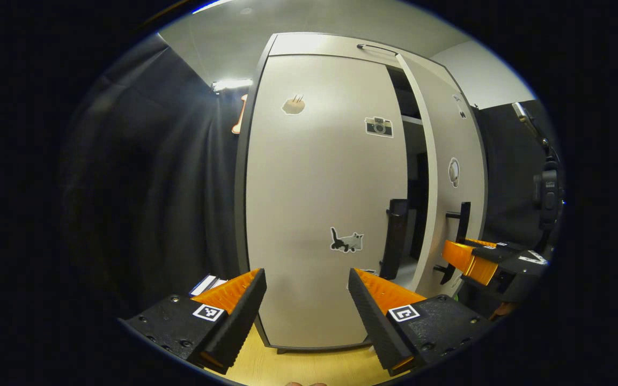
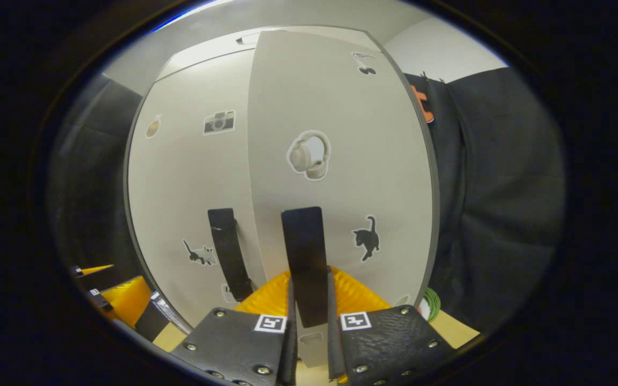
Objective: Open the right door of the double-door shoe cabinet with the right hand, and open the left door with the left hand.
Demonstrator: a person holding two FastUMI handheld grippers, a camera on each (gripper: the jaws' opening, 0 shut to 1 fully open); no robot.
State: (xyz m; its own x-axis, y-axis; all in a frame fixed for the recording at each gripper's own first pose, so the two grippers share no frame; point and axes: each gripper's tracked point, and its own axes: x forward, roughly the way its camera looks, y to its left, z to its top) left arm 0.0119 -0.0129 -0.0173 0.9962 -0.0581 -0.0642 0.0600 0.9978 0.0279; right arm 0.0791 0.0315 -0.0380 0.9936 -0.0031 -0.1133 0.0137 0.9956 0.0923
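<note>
With the right gripper [image 2: 309, 300] pinching the right door's handle [image 2: 303, 262] and the left gripper [image 1: 306, 300] spread, a skewed pull could slip the fingers off.

Left gripper view: low, facing the shoe cabinet [image 1: 341, 203] head-on at the left door [image 1: 319, 187], near but not touching; right gripper [image 1: 475, 260] visible off to its right. Right gripper view: hard against the right door [image 2: 336, 161], looking up along its handle [image 2: 303, 262]. Shared: both doors, camera sticker [image 1: 379, 126] [image 2: 219, 121].
</note>
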